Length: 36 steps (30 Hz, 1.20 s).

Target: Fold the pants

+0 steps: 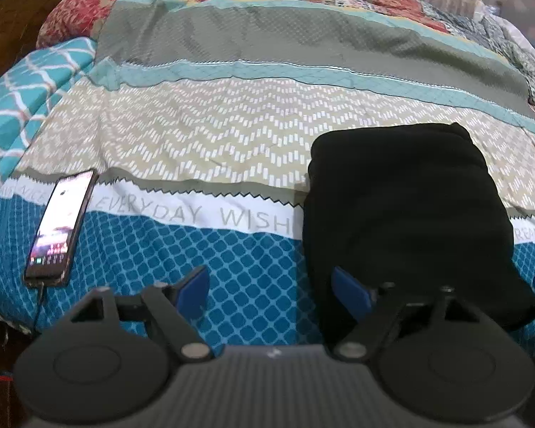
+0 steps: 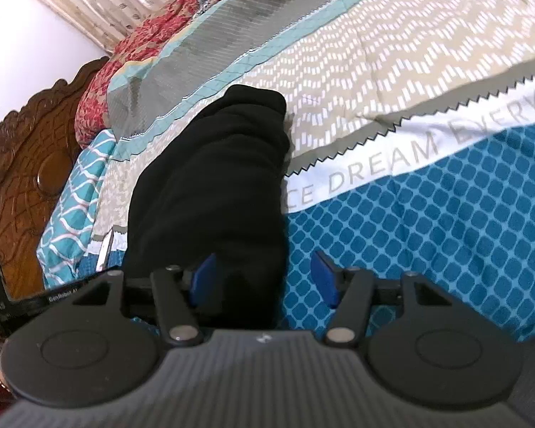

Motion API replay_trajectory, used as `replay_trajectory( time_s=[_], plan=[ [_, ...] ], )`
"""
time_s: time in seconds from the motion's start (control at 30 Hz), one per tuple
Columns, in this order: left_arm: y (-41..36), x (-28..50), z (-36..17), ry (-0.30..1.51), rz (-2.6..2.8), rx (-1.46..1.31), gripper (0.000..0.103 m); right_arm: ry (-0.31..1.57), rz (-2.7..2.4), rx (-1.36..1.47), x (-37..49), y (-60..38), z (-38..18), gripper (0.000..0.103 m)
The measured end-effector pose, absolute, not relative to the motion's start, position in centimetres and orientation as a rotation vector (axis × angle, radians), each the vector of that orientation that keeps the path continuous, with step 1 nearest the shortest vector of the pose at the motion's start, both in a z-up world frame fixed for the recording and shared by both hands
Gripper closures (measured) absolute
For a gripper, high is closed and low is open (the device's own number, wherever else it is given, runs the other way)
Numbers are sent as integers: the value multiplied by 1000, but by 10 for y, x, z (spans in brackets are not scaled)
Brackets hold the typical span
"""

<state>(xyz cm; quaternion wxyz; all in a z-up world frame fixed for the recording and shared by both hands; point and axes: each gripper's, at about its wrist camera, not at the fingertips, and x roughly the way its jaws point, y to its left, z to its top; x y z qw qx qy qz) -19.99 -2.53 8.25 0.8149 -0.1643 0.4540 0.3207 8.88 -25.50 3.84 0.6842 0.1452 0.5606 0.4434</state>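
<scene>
The black pants (image 1: 403,214) lie folded into a compact bundle on the patterned bedspread (image 1: 214,135). My left gripper (image 1: 271,289) is open just left of the bundle; its right blue pad (image 1: 349,290) overlaps the bundle's near left edge, and bare bedspread shows between the pads. In the right wrist view the pants (image 2: 210,185) run away from me. My right gripper (image 2: 264,278) is open over their near right edge, the left pad (image 2: 203,278) in front of the black fabric and the right pad (image 2: 324,278) over blue bedspread. Neither gripper presses on the cloth.
A phone (image 1: 60,228) with a lit screen and a cable lies on the bedspread left of my left gripper. A teal patterned pillow (image 1: 25,107) and a red quilt (image 1: 89,10) sit further back. A carved wooden headboard (image 2: 25,157) stands beyond the pillow.
</scene>
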Motion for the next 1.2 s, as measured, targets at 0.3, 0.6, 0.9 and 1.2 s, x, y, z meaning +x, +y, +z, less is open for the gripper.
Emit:
replay_trajectory(
  time_s=[0.3,0.6,0.9,1.2],
  plan=[
    [-37,-226,76,917,785,-499,11,1274,978,322,88,-257,37,40],
    [-65,-251,84,868,842,-500,3,1283,976,335,88,-257,35,39],
    [-83,-261,95,759,795,-491,0,1237,1004,379,89,-258,39,38],
    [-79,-264,96,746,765,-547,0,1221,1031,395,88,-255,40,37]
  ],
)
